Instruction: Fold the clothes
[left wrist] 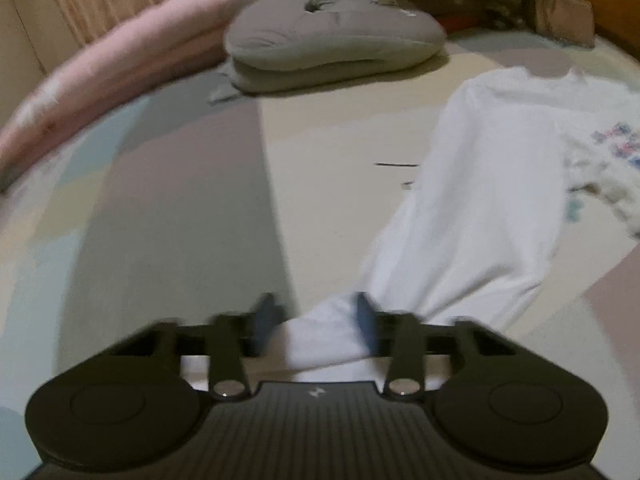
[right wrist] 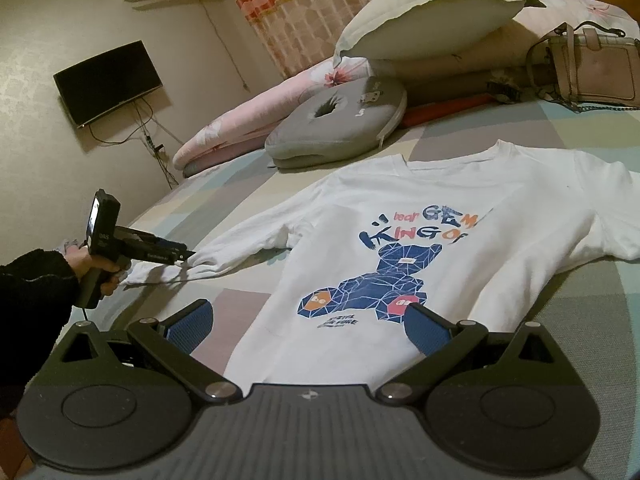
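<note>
T-shirt spread flat, print up, on patchwork bedspread. Left gripper clenched on sleeve cuff, sleeve running long away to far right toward body. Right gripper released, jaws wide, hovering above near hem. Beyond: grey cushion, pink quilt, handbag; wall-mounted screen far left.

Our left wrist view low over the bed, close behind the shirt sleeve, facing the grey cushion, our right wrist view higher at the hem, facing the headboard end, both sharing shirt, cushion, pink quilt.
</note>
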A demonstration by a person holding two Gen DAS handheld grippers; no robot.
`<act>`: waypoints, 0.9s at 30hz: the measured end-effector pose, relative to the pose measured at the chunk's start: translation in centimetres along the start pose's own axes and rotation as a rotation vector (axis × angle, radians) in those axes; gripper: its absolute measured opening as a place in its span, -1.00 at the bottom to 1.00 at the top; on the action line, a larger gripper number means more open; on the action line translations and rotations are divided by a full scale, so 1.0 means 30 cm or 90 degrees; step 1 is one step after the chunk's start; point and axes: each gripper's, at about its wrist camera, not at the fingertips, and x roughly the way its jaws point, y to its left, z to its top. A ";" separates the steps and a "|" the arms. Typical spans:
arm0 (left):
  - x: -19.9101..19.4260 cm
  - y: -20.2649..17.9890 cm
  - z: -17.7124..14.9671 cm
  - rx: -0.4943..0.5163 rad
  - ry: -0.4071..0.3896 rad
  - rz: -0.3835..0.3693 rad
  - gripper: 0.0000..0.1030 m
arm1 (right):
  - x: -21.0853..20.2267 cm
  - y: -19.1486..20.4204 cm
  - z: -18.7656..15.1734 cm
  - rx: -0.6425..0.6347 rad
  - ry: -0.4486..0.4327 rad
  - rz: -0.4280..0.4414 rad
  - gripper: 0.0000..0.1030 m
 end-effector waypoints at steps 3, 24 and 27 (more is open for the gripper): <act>0.007 0.014 0.029 -0.024 -0.012 0.018 -0.97 | -0.003 0.000 0.000 0.001 -0.002 0.000 1.00; 0.060 -0.022 0.227 -0.104 -0.091 0.066 -0.82 | -0.010 0.025 -0.001 -0.037 -0.010 -0.016 1.00; 0.099 -0.102 0.260 -0.046 -0.084 0.039 -0.80 | -0.004 0.028 -0.003 -0.041 -0.004 -0.015 1.00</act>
